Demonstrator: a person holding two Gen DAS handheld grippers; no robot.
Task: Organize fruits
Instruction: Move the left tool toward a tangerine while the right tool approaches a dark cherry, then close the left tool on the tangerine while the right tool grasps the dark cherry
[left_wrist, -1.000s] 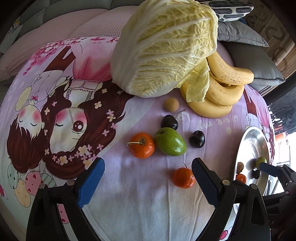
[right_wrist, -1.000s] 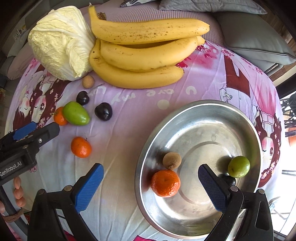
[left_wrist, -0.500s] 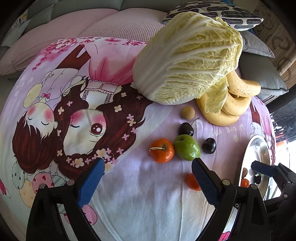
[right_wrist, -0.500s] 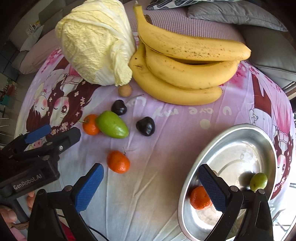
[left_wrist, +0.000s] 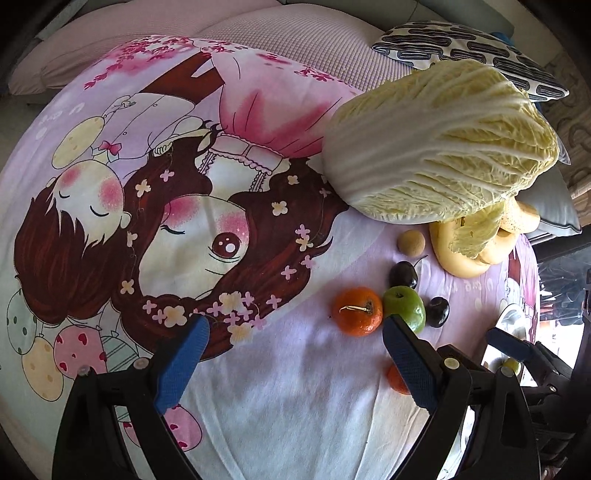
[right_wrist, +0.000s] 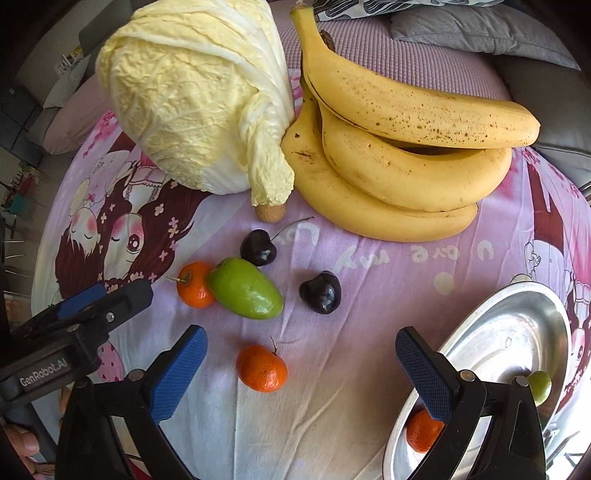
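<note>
Left gripper (left_wrist: 291, 354): jaws spread wide, nothing between the blue pads, hanging over the printed cloth (left_wrist: 258, 406).
Right gripper (right_wrist: 301, 363): also wide open and empty-handed, with a loose tangerine (right_wrist: 262, 368) lying on the cloth between its fingers.
Loose fruit: a second tangerine (right_wrist: 194, 284) touches a green fruit (right_wrist: 245, 288); a dark cherry with a stem (right_wrist: 258, 247) sits just behind them, another dark cherry (right_wrist: 320, 292) off to the right, and a small tan round fruit (right_wrist: 271, 212) by the cabbage.
Backdrop: a napa cabbage (right_wrist: 195, 96) and a bunch of bananas (right_wrist: 402, 147) lie side by side, touching, at the far edge of the cloth.
Steel bowl (right_wrist: 517, 332): at the right, holding a tangerine (right_wrist: 421, 430) and a small green fruit (right_wrist: 540, 384).
Only the right wrist view shows: the bananas whole, the bowl's inside, and the left gripper's body (right_wrist: 74, 325) marked "GenRobot.AI", with a bit of the hand (right_wrist: 22, 443) below it.
Only the left wrist view shows: the wide stretch of cartoon print left of the fruit, and a patterned cushion (left_wrist: 469, 55) behind the cabbage.
Hard to make out: from the left wrist, the bananas are mostly buried under cabbage leaf, the near tangerine is half hidden behind a finger, and the bowl is a sliver at the edge. From the right wrist, the bowl is cut off by the gripper's finger and the frame edge, so whether it holds more I cannot tell.
</note>
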